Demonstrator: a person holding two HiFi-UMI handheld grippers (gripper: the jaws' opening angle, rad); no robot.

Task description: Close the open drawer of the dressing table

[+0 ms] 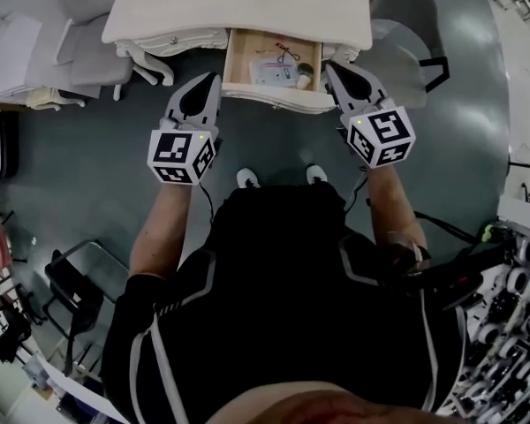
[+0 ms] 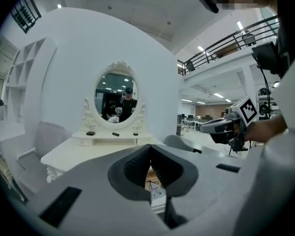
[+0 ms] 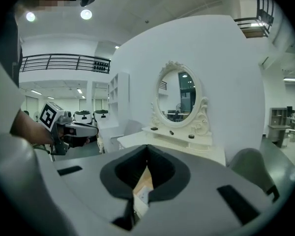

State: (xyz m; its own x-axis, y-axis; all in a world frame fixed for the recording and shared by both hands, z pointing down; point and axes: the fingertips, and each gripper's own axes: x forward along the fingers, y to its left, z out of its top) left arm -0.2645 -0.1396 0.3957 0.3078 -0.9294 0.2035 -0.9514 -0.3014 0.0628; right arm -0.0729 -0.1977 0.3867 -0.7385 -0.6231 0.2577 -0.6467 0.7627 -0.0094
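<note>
**Drawer.** The drawer (image 1: 281,99) of the desk (image 1: 238,7) stands pulled well out toward the person. Small items (image 1: 274,69) lie inside it. The task is not yet done.

**Left claw.** The left claw (image 1: 214,79) has its tips together and holds nothing. Its own view shows only the drawer's inside through the hollow behind the tips. The tip is just beside the drawer's left front corner. Contact cannot be confirmed.

**Right claw.** The right claw (image 1: 330,66) is likewise closed and empty. It is just beside the right front corner, slightly further in than the left.

**Reason for placement (judgement).** Closed tips make blunt pushers. One at each corner would drive the drawer in square, with no skewing on its runners.

**Pose.** Both forearms reach forward and down, roughly parallel. The claws angle slightly inward toward the drawer, marker cubes facing up. The person stands centred before the drawer, feet just short of it.

**Risk (judgement).** An uneven push could jam the drawer.
</note>
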